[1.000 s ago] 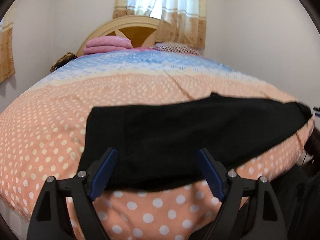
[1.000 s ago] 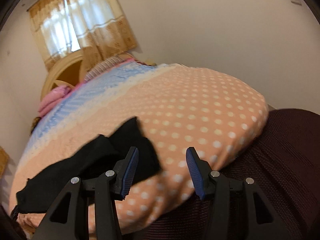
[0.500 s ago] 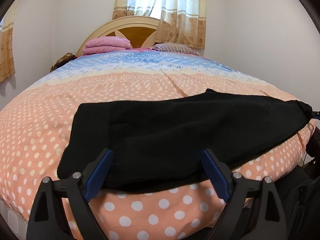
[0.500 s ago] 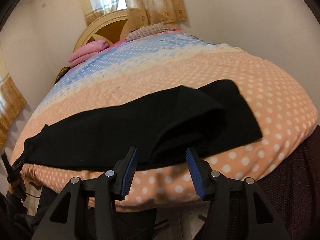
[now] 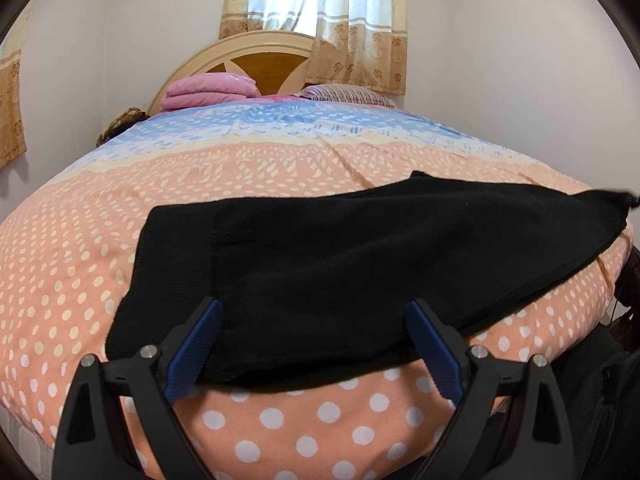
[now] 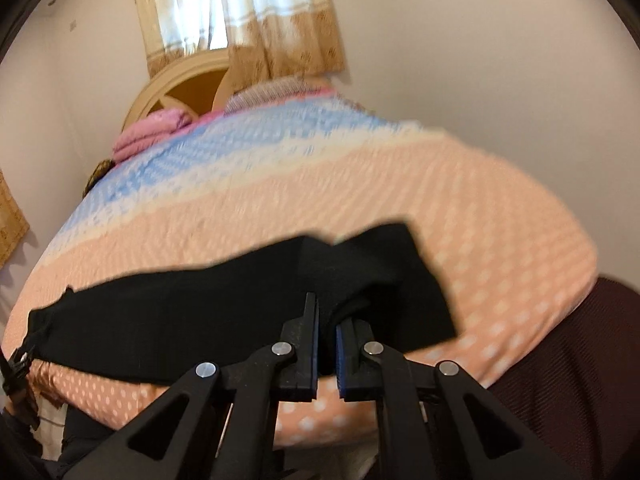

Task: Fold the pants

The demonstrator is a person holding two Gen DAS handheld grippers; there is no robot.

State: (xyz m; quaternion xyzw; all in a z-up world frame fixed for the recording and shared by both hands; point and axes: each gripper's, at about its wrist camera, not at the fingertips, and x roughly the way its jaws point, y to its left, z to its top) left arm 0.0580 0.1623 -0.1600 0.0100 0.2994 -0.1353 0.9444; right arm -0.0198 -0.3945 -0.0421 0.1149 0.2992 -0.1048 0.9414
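Note:
Black pants lie stretched across the near edge of the bed, folded lengthwise. My left gripper is open, its blue-padded fingers spread wide over the near edge of the pants at their left end. In the right wrist view the pants run off to the left. My right gripper is shut on a raised fold of the pants near their right end.
The bed has an orange polka-dot cover turning blue toward the headboard. A pink folded blanket and a striped pillow lie at the head. A dark red surface sits at the lower right.
My right gripper has closed on the fold of the pants it straddled half a second ago. My left gripper stayed open and shifted little.

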